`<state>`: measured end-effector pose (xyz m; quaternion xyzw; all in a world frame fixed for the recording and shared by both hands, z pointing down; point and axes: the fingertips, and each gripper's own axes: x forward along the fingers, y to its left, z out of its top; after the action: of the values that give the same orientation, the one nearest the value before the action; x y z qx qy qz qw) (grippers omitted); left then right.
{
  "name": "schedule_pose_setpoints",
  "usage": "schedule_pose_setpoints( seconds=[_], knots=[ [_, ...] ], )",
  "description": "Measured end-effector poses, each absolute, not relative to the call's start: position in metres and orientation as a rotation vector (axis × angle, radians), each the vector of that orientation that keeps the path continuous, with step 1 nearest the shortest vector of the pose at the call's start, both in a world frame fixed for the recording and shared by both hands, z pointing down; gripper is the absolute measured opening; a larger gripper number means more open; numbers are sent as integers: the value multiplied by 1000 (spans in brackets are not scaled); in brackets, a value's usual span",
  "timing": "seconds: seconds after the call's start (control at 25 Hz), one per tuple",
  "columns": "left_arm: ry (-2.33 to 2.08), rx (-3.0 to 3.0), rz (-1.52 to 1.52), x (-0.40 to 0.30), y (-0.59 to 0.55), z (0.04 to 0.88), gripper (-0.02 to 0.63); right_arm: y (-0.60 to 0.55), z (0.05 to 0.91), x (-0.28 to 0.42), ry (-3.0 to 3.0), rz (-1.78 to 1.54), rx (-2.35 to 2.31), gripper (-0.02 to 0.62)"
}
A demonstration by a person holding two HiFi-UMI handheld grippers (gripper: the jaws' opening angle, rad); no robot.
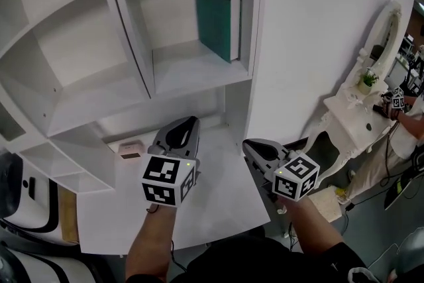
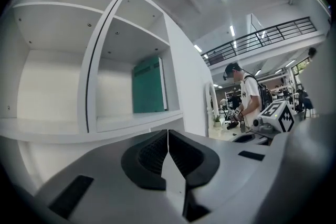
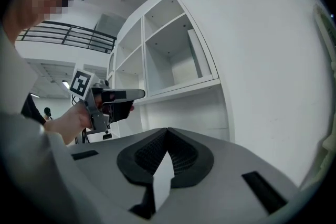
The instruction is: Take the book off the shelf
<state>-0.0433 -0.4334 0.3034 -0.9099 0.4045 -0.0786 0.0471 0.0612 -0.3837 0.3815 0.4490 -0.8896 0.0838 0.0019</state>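
White-painted board all over the shelf unit (image 1: 192, 73). Far-left compartments bare. On the low ledge, near its front edge, a small pinkish box (image 1: 130, 150), no part of the job.

Further right, in the upper right-hand compartment: the teal book (image 1: 217, 13). Stands upright at the right edge of its board, close against the compartment's right wall, though contact can't be confirmed. Probably parked there so the wall keeps it from toppling. Bare board on its left, likely room enough for a jaw.

Below, well apart from the book: left gripper (image 1: 191, 122), clenched pad to pad on nothing, aimed roughly level at the shelves. Just to its right, right gripper (image 1: 249, 144), likewise pressed together and empty. Reach not yet made; would need opening before any pinch.
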Motion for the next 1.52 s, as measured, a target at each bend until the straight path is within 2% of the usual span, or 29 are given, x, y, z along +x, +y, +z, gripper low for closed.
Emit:
schedule_pose_setpoints(
  seconds=[0.32, 0.44, 0.56, 0.88, 1.24, 1.52],
  knots=[
    [1221, -2756, -215, 6, -456, 266, 17, -402, 367, 75, -2827, 230, 1307, 14],
    [1237, -2740, -233, 25, -469, 256, 78, -409, 363, 88, -2838, 221, 1291, 14],
    [1271, -2743, -224, 41, -487, 245, 112, -415, 361, 97, -2851, 212, 1257, 14],
    [1353, -2706, -252, 74, -523, 231, 138, -433, 349, 116, -2883, 170, 1187, 14],
    [1402, -2627, -442, 96, -567, 230, 202, -444, 350, 121, -2920, 170, 1143, 14],
    [1468, -2580, -516, 91, -594, 234, 202, -450, 357, 130, -2921, 208, 1155, 14]
  ],
)
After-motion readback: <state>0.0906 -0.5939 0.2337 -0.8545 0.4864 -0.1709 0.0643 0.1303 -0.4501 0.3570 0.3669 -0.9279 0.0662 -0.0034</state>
